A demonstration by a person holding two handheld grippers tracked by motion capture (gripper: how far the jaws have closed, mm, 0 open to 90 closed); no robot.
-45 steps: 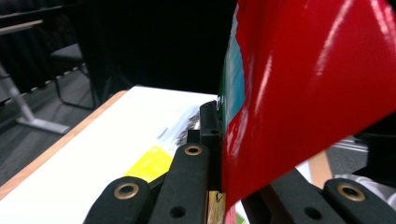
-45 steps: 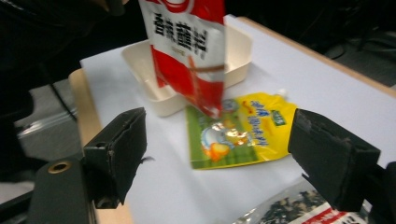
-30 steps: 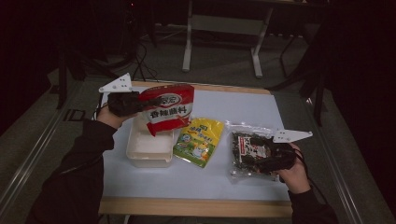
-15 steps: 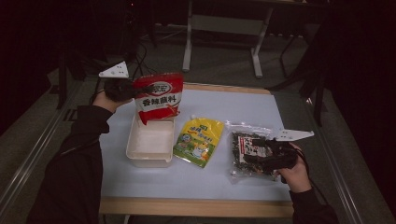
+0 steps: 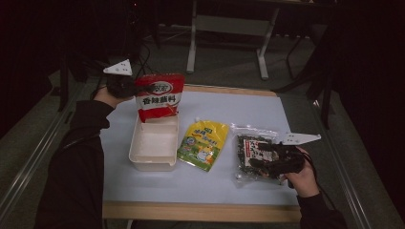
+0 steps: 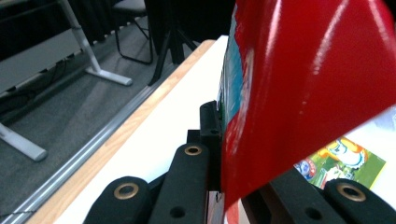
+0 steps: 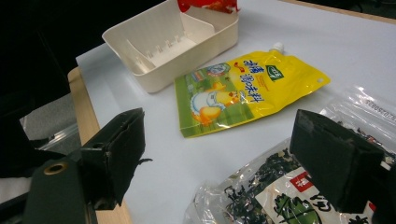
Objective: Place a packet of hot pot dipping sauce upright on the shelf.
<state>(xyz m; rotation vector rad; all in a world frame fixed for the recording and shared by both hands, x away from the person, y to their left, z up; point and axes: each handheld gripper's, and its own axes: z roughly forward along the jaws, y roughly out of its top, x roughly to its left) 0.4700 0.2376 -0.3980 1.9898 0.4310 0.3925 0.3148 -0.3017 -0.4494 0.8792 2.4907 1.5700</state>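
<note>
A red snack packet [image 5: 160, 95] hangs upright over the far end of a cream tray [image 5: 154, 162], its lower edge at the tray's far rim. My left gripper [image 5: 125, 87] is shut on the packet's left edge; in the left gripper view the red packet [image 6: 303, 93] stands between the black jaws. A yellow spout pouch [image 5: 203, 144] lies flat just right of the tray. At the right lies a clear bag of dark dried seaweed [image 5: 253, 143]. My right gripper [image 5: 267, 160] rests over it, open, with the seaweed bag [image 7: 261, 196] below the wide jaws [image 7: 226, 149].
The table has a white top [image 5: 229, 107] with a wooden edge [image 5: 200, 212] at the front. Metal desk legs [image 5: 193, 52] stand on the floor behind the table. The cream tray [image 7: 140, 46] is empty inside.
My left gripper has carried the red packet farther away and to the left, off the tray's middle to its far end. The right gripper has stayed on the seaweed bag.
</note>
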